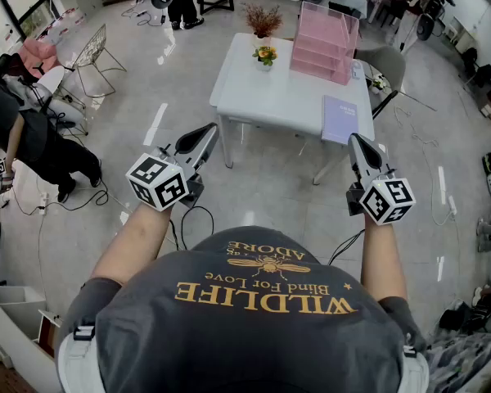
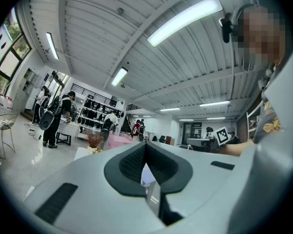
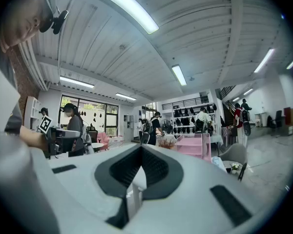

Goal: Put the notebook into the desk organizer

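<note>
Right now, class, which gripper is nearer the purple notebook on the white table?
Right. The right gripper sits just short of the notebook; the left gripper is far off to its left.

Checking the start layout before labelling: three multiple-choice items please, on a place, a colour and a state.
1. Where does the notebook lie? A on a chair; B on the table, near right edge; C on the floor.
2. What colour is the desk organizer? A pink; B green; C black.
3. The right gripper is: A wide open; B clamped on the notebook; C shut, empty.
Answers: B, it lies flat on the white top; A, its walls are pink; C, its jaws meet on nothing.
</note>
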### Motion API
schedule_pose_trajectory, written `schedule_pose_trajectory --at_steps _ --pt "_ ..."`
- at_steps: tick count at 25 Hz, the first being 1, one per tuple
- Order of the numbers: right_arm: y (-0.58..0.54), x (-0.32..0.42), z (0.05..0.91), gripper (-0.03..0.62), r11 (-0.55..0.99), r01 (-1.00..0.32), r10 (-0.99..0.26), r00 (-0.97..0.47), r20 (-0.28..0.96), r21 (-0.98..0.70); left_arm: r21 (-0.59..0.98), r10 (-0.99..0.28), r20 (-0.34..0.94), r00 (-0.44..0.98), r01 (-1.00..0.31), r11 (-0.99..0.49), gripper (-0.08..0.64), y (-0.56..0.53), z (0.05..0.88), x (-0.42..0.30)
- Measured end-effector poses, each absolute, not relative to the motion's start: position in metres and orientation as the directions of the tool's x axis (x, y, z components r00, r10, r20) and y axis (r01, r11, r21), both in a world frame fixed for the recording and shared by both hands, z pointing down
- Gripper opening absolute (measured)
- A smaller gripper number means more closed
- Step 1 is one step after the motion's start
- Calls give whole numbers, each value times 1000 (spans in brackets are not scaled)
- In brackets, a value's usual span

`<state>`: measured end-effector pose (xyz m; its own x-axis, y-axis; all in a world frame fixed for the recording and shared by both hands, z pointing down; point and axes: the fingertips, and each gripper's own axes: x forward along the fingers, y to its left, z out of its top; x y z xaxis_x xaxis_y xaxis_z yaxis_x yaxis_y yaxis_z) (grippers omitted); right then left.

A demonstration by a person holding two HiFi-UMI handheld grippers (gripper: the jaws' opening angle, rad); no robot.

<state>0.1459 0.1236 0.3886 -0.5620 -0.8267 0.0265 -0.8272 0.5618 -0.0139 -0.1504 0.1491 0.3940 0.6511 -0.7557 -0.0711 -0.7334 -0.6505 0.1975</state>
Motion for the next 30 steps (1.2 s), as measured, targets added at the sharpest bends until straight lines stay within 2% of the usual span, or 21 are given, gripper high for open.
schedule_pose_trajectory --at_steps 19,25,26,27,28,30 --pt "111 151 390 -2 557 -830 -830 -556 43 17 196 -753 -71 654 -731 -653 -2 138 393 -143" --pt "105 163 382 2 560 -828 -828 -560 7 13 184 -757 -72 649 -737 -650 -2 136 388 -131" --pt "105 165 380 152 574 -818 -819 -574 7 8 181 -758 -73 648 -739 -649 -2 136 386 -128" --pt "105 167 378 259 586 -810 -810 -586 8 6 179 -760 -74 645 -741 -647 -2 137 385 -125" --pt "104 170 377 305 593 -806 -806 -592 9 5 176 -763 -75 643 -744 -644 -2 138 384 -122" --pt "103 179 375 356 597 -803 -803 -597 11 6 173 -768 -76 636 -750 -638 -2 139 382 -115"
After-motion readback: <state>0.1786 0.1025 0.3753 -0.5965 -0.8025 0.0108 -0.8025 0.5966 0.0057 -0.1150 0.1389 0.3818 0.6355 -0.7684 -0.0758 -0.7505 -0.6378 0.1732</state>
